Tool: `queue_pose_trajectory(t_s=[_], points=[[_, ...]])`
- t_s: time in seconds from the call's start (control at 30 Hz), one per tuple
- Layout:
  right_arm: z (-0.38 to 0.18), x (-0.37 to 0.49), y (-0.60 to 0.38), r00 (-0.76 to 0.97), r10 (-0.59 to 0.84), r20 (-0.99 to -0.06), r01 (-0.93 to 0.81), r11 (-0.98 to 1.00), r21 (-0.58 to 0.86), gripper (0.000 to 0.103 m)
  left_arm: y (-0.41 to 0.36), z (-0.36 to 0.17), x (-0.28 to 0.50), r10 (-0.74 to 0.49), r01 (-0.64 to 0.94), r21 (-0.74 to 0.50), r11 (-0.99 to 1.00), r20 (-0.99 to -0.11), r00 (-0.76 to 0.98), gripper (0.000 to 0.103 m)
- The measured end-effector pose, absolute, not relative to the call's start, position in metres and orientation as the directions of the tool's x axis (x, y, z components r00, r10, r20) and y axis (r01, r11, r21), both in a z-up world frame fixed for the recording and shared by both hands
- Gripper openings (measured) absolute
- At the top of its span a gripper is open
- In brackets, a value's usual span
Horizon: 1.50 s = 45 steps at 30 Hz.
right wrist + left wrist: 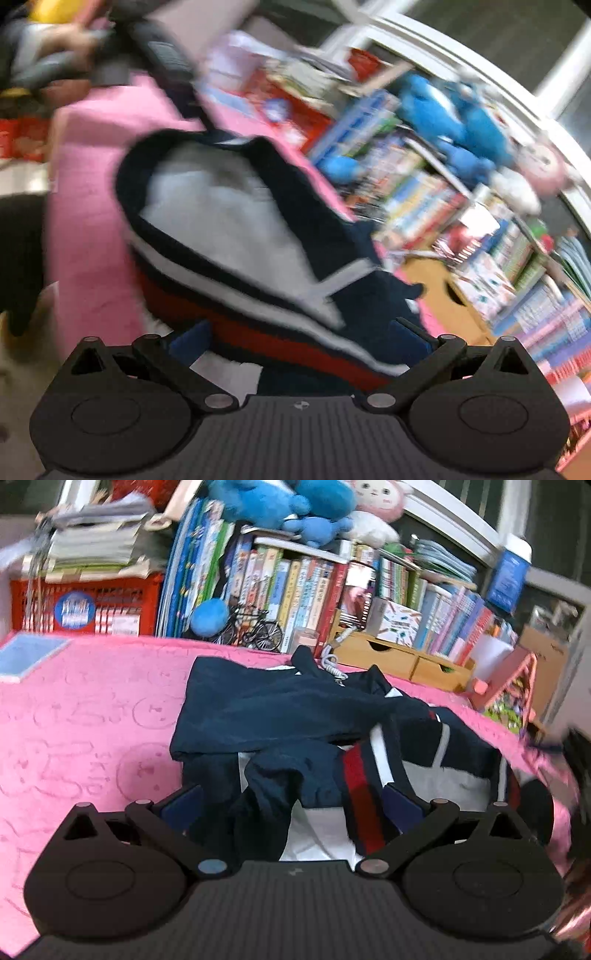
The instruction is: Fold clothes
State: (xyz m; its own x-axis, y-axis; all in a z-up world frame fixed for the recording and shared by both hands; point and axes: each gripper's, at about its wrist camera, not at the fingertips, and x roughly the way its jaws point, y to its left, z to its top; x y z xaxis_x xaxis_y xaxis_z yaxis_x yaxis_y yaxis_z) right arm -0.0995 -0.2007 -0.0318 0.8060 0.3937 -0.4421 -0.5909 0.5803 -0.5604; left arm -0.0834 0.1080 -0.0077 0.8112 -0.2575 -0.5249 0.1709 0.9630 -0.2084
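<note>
Both claws wide open, holding nothing: left claw (291, 801) and right claw (301, 334) sit right over the navy jacket (295, 709), crumpled on the pink surface (92, 720), bulk stretching straight ahead.

the carrying surface is a pink blanket (92, 716) with faint embossed cartoon faces, spread flat. a navy jacket (295, 709) with white panels and a red stripe lies crumpled directly on it, partly folded over itself. left of the jacket, near the blanket's far edge, lies a pale blue flat pad (29, 657). just behind the jacket a small black model bicycle (255, 627) stands at the far edge. right of the jacket, a pink toy frame (513, 690) rests at the blanket's edge.
</note>
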Motion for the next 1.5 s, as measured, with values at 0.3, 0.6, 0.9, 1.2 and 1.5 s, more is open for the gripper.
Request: queue_pose_trajectory(t_s=[0.3,0.6,0.9,1.2,1.5], points=[[-0.008,0.003,-0.284,0.771,0.321,-0.550,-0.353,0.934,0.050,0.102,0.091,-0.004,-0.098,-0.328,0.366,-0.051,0.929,-0.570,0.753,0.103],[-0.008,-0.141,-0.247,0.679,0.490,-0.548,-0.733,0.505,-0.457,0.103,0.075,-0.025,-0.125,-0.457,0.607,-0.015,0.795,-0.671,0.583,0.103],[-0.028,-0.136,-0.200,0.767,0.405,-0.497,-0.640,0.539,-0.547,0.103,0.021,-0.031,-0.098,-0.361,0.577,0.264,0.773,-0.565,0.742,0.103],[-0.009,-0.031,-0.250,0.800,0.273,-0.534,-0.414,0.895,-0.164,0.103,0.057,-0.005,-0.009,-0.371,0.323,-0.185,0.928,-0.519,0.770,0.103],[-0.048,0.018,-0.330,0.696,0.406,-0.592,-0.235,0.908,0.347,0.103,0.111,-0.032,0.017,-0.202,0.041,-0.270,0.962,-0.600,0.774,0.103]])
